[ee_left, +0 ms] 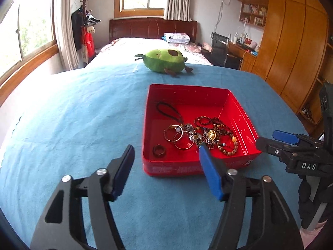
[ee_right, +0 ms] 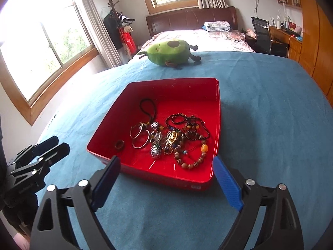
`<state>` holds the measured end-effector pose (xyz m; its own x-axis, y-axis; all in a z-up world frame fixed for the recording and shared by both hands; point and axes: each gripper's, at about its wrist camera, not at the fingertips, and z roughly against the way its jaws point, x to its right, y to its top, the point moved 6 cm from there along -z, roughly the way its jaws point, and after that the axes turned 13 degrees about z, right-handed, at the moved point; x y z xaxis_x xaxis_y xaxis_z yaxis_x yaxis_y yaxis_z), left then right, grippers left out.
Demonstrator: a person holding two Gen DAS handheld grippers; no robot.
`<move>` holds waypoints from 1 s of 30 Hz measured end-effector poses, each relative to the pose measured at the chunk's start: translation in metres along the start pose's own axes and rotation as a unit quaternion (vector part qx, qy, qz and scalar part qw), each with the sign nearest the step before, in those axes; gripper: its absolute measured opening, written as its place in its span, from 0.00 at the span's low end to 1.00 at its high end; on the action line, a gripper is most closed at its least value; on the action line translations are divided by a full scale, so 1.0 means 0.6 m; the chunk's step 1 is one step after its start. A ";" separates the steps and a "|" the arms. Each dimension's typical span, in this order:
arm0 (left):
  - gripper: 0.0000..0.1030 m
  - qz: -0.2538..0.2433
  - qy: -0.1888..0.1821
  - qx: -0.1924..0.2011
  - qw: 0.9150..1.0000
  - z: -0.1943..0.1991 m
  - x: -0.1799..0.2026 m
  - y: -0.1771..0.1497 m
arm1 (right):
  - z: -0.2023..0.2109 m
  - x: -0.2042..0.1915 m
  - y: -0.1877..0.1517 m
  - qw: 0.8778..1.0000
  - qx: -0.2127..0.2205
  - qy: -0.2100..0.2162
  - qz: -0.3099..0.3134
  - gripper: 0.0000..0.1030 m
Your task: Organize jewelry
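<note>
An open red box (ee_left: 187, 87) (ee_right: 172, 80) sits on a blue cloth and holds a heap of jewelry. Inside lie silver bangles (ee_left: 181, 138) (ee_right: 140, 135), a brown ring (ee_left: 159, 150) (ee_right: 119, 144), a gold pendant (ee_left: 211, 134) (ee_right: 173, 137), a wooden bead bracelet (ee_left: 229, 145) (ee_right: 193, 158), a dark bead necklace (ee_left: 208, 121) and a black cord (ee_left: 168, 110). My left gripper (ee_left: 166, 146) (ee_right: 61, 142) hovers open at the box's near left side, nothing between its pads. My right gripper (ee_right: 166, 158) (ee_left: 267, 138) stands wide open over the near edge, also empty.
The blue cloth (ee_left: 83, 125) covers a wide flat surface. A green avocado plush (ee_left: 164, 60) (ee_right: 168, 52) lies beyond the box. Behind it is a bed with a wooden headboard (ee_left: 154, 28). A wooden wardrobe (ee_left: 291, 52) lines the right wall, windows the left.
</note>
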<state>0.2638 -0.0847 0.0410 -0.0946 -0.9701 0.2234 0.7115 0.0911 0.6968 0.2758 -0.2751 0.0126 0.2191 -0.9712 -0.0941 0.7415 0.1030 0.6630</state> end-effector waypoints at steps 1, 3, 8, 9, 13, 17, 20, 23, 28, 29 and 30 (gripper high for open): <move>0.68 0.000 0.000 0.002 1.000 0.004 -0.001 0.000 | 0.002 -0.003 -0.002 1.000 -0.001 0.000 0.000 0.92; 0.72 0.001 0.001 0.007 1.000 0.016 -0.003 -0.004 | 0.007 -0.008 -0.008 1.000 -0.003 0.001 -0.001 0.94; 0.88 -0.001 0.003 0.022 1.000 0.042 -0.009 -0.015 | 0.022 -0.017 -0.027 1.000 -0.011 -0.007 -0.003 0.96; 0.89 -0.002 0.004 0.024 1.000 0.046 -0.010 -0.017 | 0.025 -0.019 -0.033 1.000 -0.016 -0.011 -0.004 0.96; 0.92 -0.007 0.007 0.029 1.000 0.061 -0.018 -0.030 | 0.035 -0.020 -0.058 1.000 -0.021 -0.022 -0.008 0.96; 0.94 -0.009 0.013 0.017 1.000 0.058 -0.025 -0.046 | 0.044 -0.018 -0.079 0.999 -0.026 -0.035 -0.011 0.96; 0.95 -0.005 0.016 -0.001 1.000 0.049 -0.034 -0.060 | 0.045 -0.015 -0.091 0.999 -0.030 -0.028 -0.018 0.96; 0.95 -0.005 0.027 -0.017 0.999 0.035 -0.042 -0.072 | 0.039 -0.014 -0.098 0.999 -0.038 -0.024 -0.023 0.96; 0.95 0.010 0.032 -0.034 0.999 0.014 -0.049 -0.079 | 0.022 -0.016 -0.105 0.998 -0.052 -0.021 -0.026 0.96; 0.95 0.005 0.035 -0.035 0.999 0.010 -0.048 -0.078 | 0.019 -0.016 -0.104 0.998 -0.054 -0.019 -0.025 0.96; 0.95 0.000 0.040 -0.036 0.999 0.008 -0.046 -0.076 | 0.018 -0.016 -0.103 0.998 -0.055 -0.019 -0.026 0.96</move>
<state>0.2306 -0.0612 0.0060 -0.0411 -0.9852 0.1666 0.7595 0.0775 0.6458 0.2208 -0.2747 -0.0195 0.1559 -0.9831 -0.0957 0.8164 0.0737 0.5728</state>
